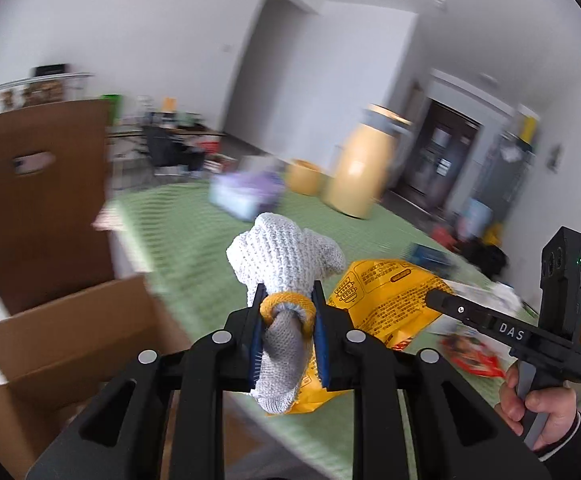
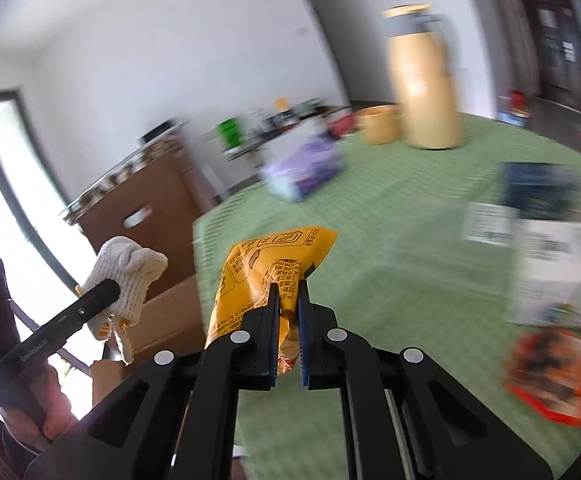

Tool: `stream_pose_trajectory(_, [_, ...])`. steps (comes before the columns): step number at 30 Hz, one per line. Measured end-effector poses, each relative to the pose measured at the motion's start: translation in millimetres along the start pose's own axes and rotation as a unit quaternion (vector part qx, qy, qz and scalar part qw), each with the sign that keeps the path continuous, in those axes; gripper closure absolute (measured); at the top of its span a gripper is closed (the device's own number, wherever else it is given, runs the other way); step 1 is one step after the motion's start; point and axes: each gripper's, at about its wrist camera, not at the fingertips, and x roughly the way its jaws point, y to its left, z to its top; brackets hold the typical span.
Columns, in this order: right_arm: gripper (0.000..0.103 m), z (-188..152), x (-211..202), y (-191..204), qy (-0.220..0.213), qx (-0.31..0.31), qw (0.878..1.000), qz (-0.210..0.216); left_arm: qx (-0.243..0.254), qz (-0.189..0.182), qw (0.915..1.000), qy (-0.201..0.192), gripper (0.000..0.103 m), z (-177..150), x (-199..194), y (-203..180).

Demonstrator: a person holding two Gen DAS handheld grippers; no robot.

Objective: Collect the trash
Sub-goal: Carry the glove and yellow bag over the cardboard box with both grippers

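Note:
My left gripper (image 1: 288, 294) is shut on a white knitted glove (image 1: 284, 262) with a yellow cuff, held in the air above the table's left edge. My right gripper (image 2: 288, 288) is shut on a yellow snack bag (image 2: 266, 268), also lifted; the bag shows in the left wrist view (image 1: 386, 300) just right of the glove. An open cardboard box (image 1: 66, 340) stands low beside the table, left of both grippers; it shows in the right wrist view (image 2: 162, 320) under the glove (image 2: 128, 276).
The table has a green checked cloth (image 2: 390, 240). On it are a tall yellow flask (image 2: 426, 80), a yellow cup (image 2: 380, 124), a purple pack (image 2: 304, 172), a dark blue box (image 2: 538, 190), a white box (image 2: 562, 272) and a red wrapper (image 2: 554, 376). A brown chair back (image 1: 38, 196) stands at left.

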Motion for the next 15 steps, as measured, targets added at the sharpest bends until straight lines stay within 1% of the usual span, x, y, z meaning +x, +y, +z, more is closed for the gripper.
stream_pose_trajectory(1, [0.095, 0.4, 13.8, 13.5, 0.011, -0.01, 1.0, 0.008, -0.006, 0.015, 0.9999, -0.002, 0.085, 0.0, -5.2, 15.3])
stream_pose_trajectory(2, [0.095, 0.0, 27.7, 27.7, 0.022, -0.02, 0.999, 0.016, -0.017, 0.038, 0.9991, -0.004, 0.085, -1.3, -13.5, 38.6])
stream_pose_trajectory(4, [0.095, -0.6, 58.3, 59.4, 0.043, -0.042, 0.997, 0.041, -0.036, 0.063, 0.9973, -0.003, 0.085, -2.9, -23.3, 65.8])
stream_pose_trajectory(6, [0.095, -4.8, 87.9, 94.0, 0.065, -0.068, 0.994, 0.061, -0.061, 0.1, 0.9931, -0.004, 0.085, -7.5, -37.2, 102.7])
stream_pose_trajectory(8, [0.095, -12.3, 109.5, 119.7, 0.086, -0.09, 0.989, 0.075, -0.075, 0.122, 0.9896, 0.0, 0.085, -14.1, -45.5, 126.0])
stream_pose_trajectory(11, [0.095, -32.4, 144.3, 161.2, 0.127, -0.141, 0.978, 0.082, -0.098, 0.151, 0.9833, 0.027, 0.084, -32.4, -52.7, 159.6])
stream_pose_trajectory(12, [0.094, -39.5, 150.4, 169.4, 0.137, -0.153, 0.975, 0.083, -0.104, 0.165, 0.98, 0.039, 0.084, -39.2, -53.1, 169.1])
stream_pose_trajectory(13, [0.094, -48.9, 162.5, 181.0, 0.153, -0.171, 0.969, 0.088, -0.11, 0.174, 0.977, 0.054, 0.084, -47.2, -51.8, 179.0])
stream_pose_trajectory(15, [0.094, -64.2, 182.3, 195.4, 0.176, -0.198, 0.961, 0.084, -0.127, 0.185, 0.9711, 0.081, 0.084, -62.3, -44.1, 191.9])
